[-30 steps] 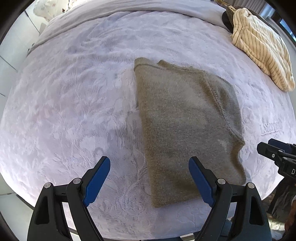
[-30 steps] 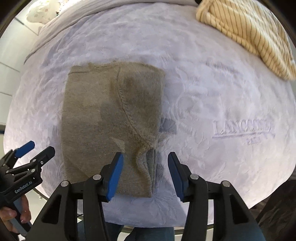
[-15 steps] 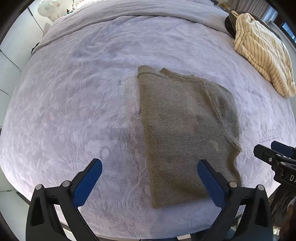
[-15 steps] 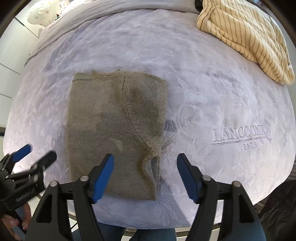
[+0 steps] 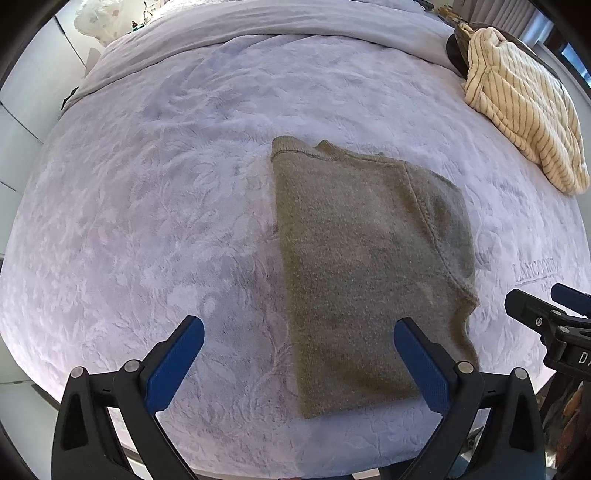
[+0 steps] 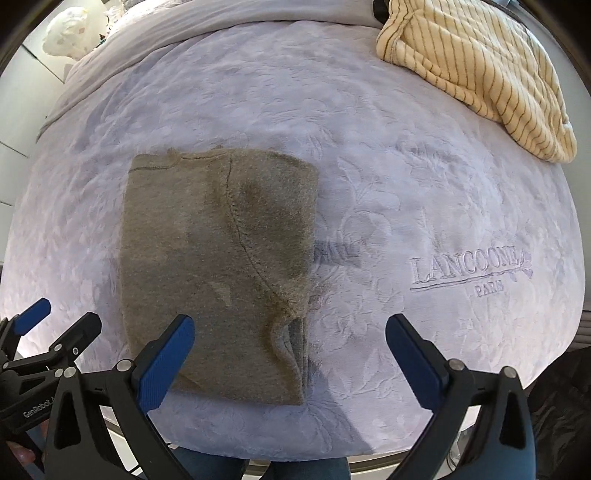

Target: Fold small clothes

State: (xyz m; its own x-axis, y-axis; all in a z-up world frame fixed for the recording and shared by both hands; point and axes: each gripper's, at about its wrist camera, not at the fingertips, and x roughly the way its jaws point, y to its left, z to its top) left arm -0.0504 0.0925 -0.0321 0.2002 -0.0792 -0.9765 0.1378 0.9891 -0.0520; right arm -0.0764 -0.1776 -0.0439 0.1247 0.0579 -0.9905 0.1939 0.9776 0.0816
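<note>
We see a pale lavender bedspread (image 6: 369, 110) with an embossed floral pattern, and at its right an embroidered logo (image 6: 469, 267) reading "LANCOONEA PARIS". A plain grey sheet (image 5: 258, 26) runs along the far edge. At far left stands a white, flower-printed object (image 6: 64, 33), too blurred to identify.

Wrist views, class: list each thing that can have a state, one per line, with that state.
Olive sweater: folded, lying flat on the bed, held by neither claw.
Striped garment: unfolded, heaped at the far right of the bed.
Bed cover: spread flat, embossed lettering facing up.
Left claw: open wide, holding nothing.
Right claw: jaws opening, nothing gripped; the sweater's near corner lies below them.
</note>
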